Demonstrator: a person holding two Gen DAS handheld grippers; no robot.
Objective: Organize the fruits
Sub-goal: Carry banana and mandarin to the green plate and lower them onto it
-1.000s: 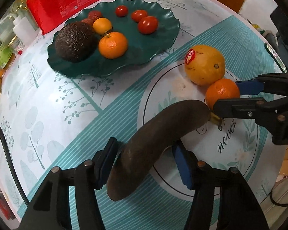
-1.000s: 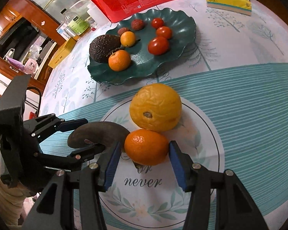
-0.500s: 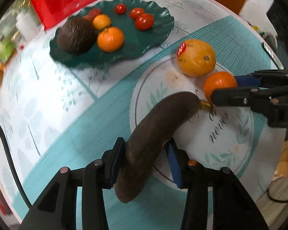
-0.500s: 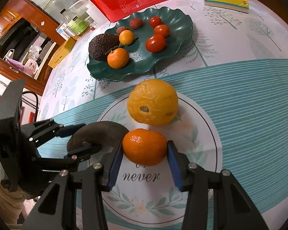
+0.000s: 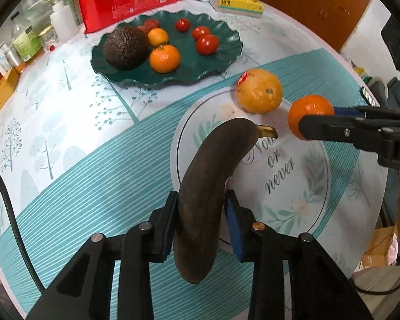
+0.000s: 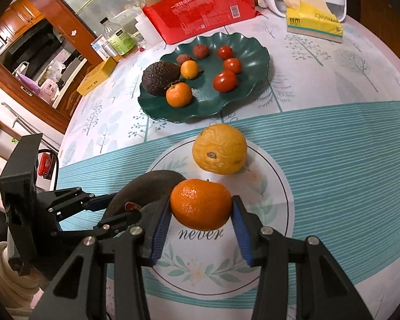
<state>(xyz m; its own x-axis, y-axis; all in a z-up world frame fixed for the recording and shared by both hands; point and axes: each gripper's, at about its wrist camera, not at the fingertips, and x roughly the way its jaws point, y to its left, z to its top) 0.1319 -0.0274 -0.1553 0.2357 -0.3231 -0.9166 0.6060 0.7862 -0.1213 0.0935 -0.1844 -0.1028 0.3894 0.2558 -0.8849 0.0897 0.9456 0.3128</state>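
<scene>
While both grippers grasp fruit, the scene reads so:
Left gripper [image 5: 201, 222]: its jaws have just been closing and now clamp the dark brown overripe banana [image 5: 210, 186] near its lower half, stem end pointing up.
Right gripper [image 6: 201, 226]: clenched on the small round orange mandarin [image 6: 200, 203], both blue pads pressing its sides.
Large yellow-orange citrus [image 6: 220, 148]: resting on the counter [image 6: 346, 138], just beyond the mandarin.
Dark green wavy-rimmed plate [image 6: 256, 80]: farther back, holding an avocado, a mandarin, tomatoes and other small fruit.
</scene>
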